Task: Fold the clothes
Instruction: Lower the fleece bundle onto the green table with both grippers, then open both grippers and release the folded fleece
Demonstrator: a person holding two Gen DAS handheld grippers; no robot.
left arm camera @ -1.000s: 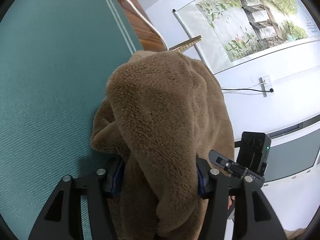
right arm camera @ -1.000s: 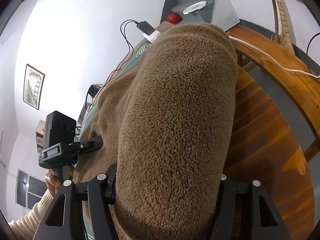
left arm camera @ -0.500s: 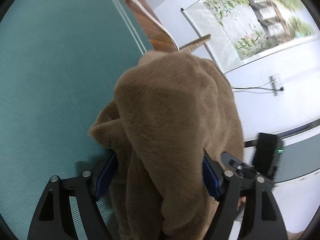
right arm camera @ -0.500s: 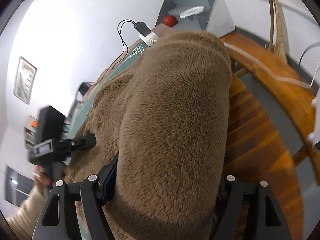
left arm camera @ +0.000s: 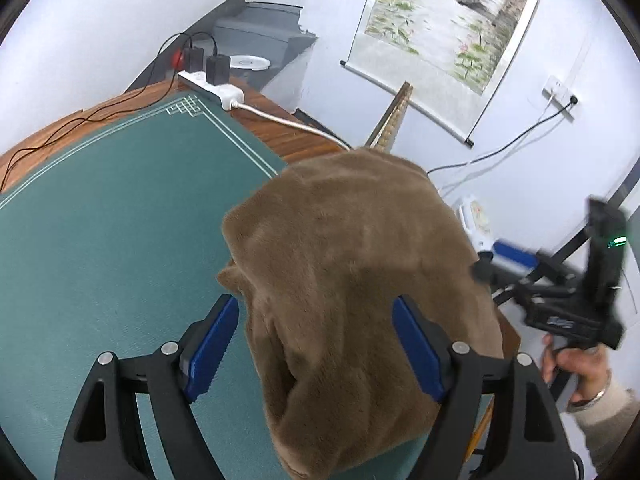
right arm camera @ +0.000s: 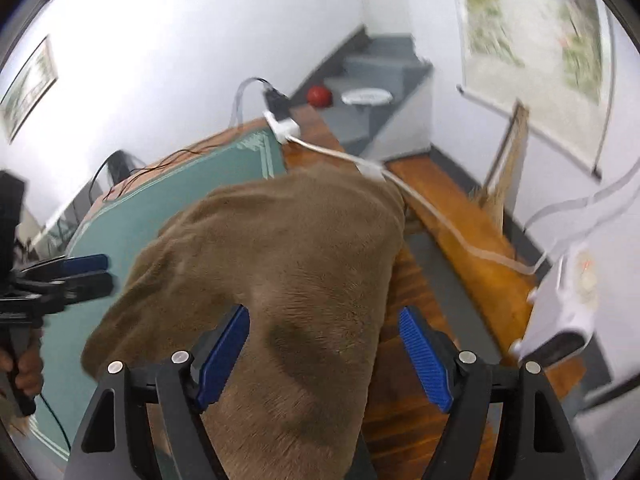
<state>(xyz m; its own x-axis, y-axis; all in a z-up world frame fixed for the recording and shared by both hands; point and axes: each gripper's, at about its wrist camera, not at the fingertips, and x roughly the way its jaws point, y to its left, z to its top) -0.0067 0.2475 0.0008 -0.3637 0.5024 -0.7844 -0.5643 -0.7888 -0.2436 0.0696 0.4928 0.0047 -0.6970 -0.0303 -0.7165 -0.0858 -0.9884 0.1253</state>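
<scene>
A brown fleece garment (left arm camera: 348,280) lies bunched at the right edge of the green mat (left arm camera: 112,216); it also shows in the right wrist view (right arm camera: 280,272). My left gripper (left arm camera: 316,344) is open, its blue pads (left arm camera: 212,344) spread wide on either side of the fleece. My right gripper (right arm camera: 324,352) is open too, its blue pads (right arm camera: 424,356) apart over the fleece. The right gripper also appears at the right of the left wrist view (left arm camera: 560,280), and the left gripper at the left of the right wrist view (right arm camera: 68,276).
The mat covers a wooden table (left arm camera: 280,136). A white power strip (left arm camera: 212,88) with plugs and a cable sits at the table's far corner. A white appliance (right arm camera: 568,300) stands on the floor to the right. Grey stairs (right arm camera: 376,80) and a wall scroll (left arm camera: 452,20) are behind.
Both grippers have opened and let go of the fleece, which was clamped in both before. The garment has dropped onto the mat's edge and both cameras have tilted up.
</scene>
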